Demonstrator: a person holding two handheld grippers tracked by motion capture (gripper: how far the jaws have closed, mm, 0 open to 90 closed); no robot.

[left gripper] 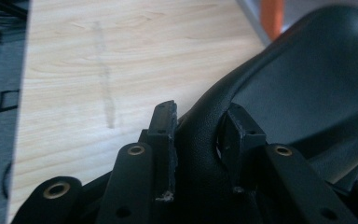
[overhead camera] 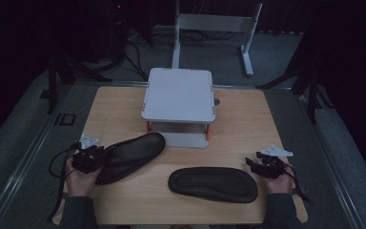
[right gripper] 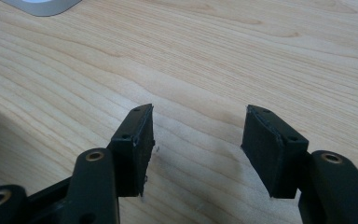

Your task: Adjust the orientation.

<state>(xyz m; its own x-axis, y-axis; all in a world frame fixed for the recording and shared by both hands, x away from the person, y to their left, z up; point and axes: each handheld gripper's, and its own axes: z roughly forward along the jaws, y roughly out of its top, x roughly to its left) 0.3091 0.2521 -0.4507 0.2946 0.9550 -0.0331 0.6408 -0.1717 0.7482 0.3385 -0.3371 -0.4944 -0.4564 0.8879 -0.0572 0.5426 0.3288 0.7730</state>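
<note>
"ID" mark on floor (overhead camera: 65,119) left of table (overhead camera: 238,119). My left gripper (left gripper: 196,135) clamps rim of left shoe (overhead camera: 133,153); my right gripper (right gripper: 198,140) open, near-right, beside upturned shoe (overhead camera: 213,184).

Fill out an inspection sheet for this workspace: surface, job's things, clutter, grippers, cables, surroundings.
Surface: wooden table, bare wood around the things.
Job's things: two black slippers; left slipper upright, right slipper sole-up.
Clutter: grey two-tier stand with orange legs.
Grippers: left gripper clamped on the left slipper's heel rim; right gripper open over bare wood.
Cables: one trails from each gripper.
Surroundings: dark room, grey floor, white frame behind.
</note>
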